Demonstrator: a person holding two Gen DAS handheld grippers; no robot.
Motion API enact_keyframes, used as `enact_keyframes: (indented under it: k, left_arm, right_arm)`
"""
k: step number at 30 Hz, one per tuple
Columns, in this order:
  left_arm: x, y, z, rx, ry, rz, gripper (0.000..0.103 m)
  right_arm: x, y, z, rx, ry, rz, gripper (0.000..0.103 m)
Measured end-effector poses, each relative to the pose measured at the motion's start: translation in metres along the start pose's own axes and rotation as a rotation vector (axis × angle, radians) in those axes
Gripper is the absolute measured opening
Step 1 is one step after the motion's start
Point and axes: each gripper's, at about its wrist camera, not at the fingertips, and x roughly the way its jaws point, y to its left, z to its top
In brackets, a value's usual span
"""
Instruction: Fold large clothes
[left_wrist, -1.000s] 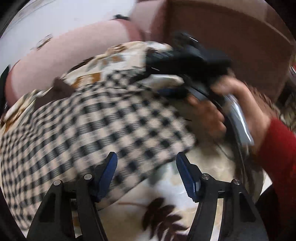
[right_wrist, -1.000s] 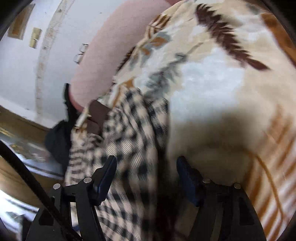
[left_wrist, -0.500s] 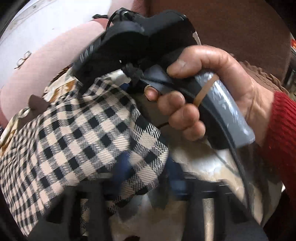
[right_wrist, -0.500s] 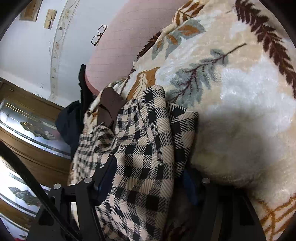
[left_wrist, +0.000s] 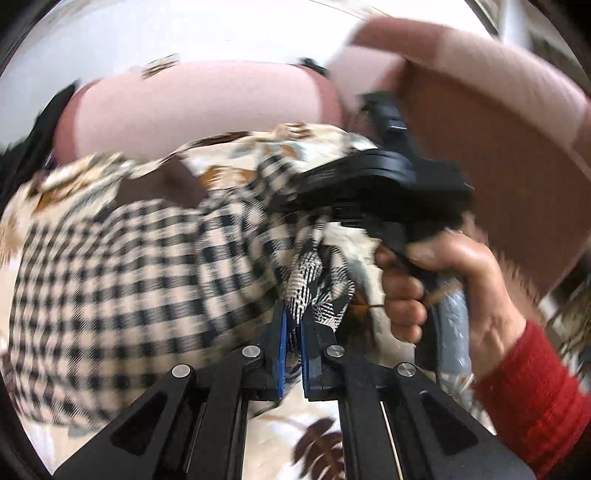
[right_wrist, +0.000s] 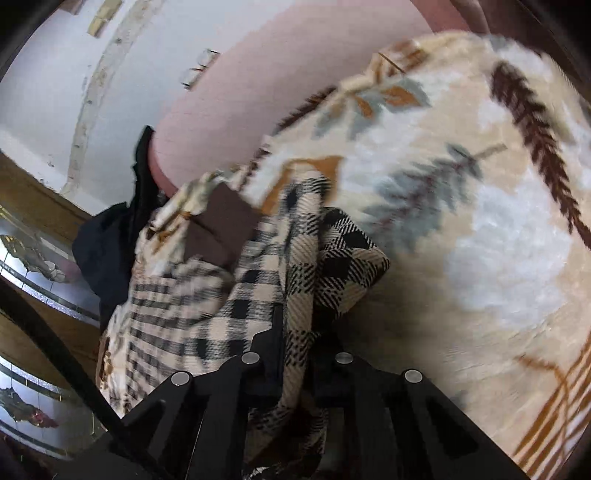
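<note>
On the leaf-patterned blanket (left_wrist: 321, 439) that covers the bed, the checked garment (left_wrist: 122, 280) lies spread away to the left of both hand-held grippers, its long axis running from the pinched near end out toward the pink headboard (left_wrist: 192, 103). A dark brown patch (left_wrist: 162, 184) shows at its far end.

The left hand-held gripper (left_wrist: 291, 332) is closed on a bunched corner of the check cloth, blue pads (left_wrist: 282, 343) pressing it from both sides. Just to its right, the right hand-held gripper (right_wrist: 295, 339) sits close by at the same end; its jaws are closing, with a thick fold of the garment (right_wrist: 295, 277) between them and apparently already pinched. The person's right hand (left_wrist: 443, 288), in a red sleeve (left_wrist: 532, 398), wraps its handle.

Both grips share one edge, so neither is clearly nearer the far end. I judge the fold would carry this edge leftward over the body. Bare blanket to the right offers open room; the headboard and a dark bag (right_wrist: 107, 251) bound the far side.
</note>
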Motion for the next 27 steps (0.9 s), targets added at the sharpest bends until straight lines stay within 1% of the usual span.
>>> enact_keyframes:
  k: [1,2,4,6,7,11,14,17,20,23,27]
  left_arm:
    - [-0.009,0.016,-0.002,-0.043,-0.001,-0.005,0.006]
    - [-0.012,0.029,-0.001,-0.065,-0.002,-0.006,0.006]
    - [-0.028,0.049,-0.005,-0.098,-0.010,0.001,0.006]
    - [-0.048,0.071,-0.011,-0.120,-0.025,0.017,0.005]
    - [-0.056,0.079,-0.014,-0.128,-0.032,0.024,0.005]
    - [-0.083,0.135,-0.018,-0.190,-0.057,0.059,0.006]
    - [-0.093,0.181,-0.024,-0.262,-0.055,0.070,0.006]
    - [-0.097,0.217,-0.033,-0.310,-0.060,0.105,0.006]
    - [-0.100,0.240,-0.045,-0.354,-0.059,0.130,0.006]
    - [-0.095,0.255,-0.057,-0.388,-0.045,0.142,0.006]
    - [-0.095,0.267,-0.065,-0.441,-0.029,0.119,0.006]
  right_arm:
    - [-0.001,0.011,-0.001,-0.001,-0.010,0.015,0.011]
    - [-0.002,0.025,-0.002,-0.003,-0.021,0.030,0.011]
    - [0.001,0.060,-0.002,-0.035,-0.035,0.043,0.011]
    - [0.011,0.095,-0.002,-0.079,-0.028,0.037,0.010]
    - [0.020,0.115,-0.001,-0.105,-0.015,0.027,0.010]
    - [0.059,0.176,-0.003,-0.173,0.040,-0.014,0.010]
    - [0.091,0.220,-0.013,-0.245,0.082,-0.045,0.010]
    - [0.125,0.254,-0.027,-0.293,0.123,-0.059,0.010]
    - [0.153,0.275,-0.039,-0.332,0.158,-0.086,0.010]
    - [0.178,0.285,-0.050,-0.355,0.187,-0.124,0.010]
    - [0.196,0.287,-0.057,-0.346,0.204,-0.142,0.010]
